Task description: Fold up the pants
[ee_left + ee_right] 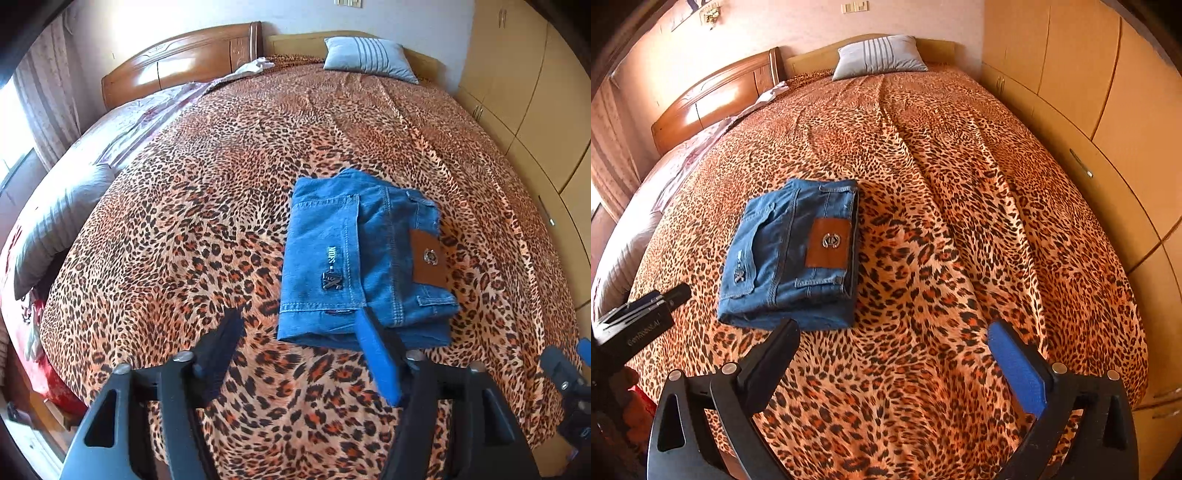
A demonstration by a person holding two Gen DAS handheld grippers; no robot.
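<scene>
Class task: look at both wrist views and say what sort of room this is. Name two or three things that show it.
Most likely a home bedroom: a bed under a leopard-print cover, a striped pillow against the wooden headboard, and wardrobe doors along one side.

leopard-print bed (960, 184), wooden headboard (184, 59), perhaps wardrobes (1089, 74) alongside.

bedroom — home | bed (258, 155) | pillow (879, 55) | wardrobe (1108, 74)
</scene>
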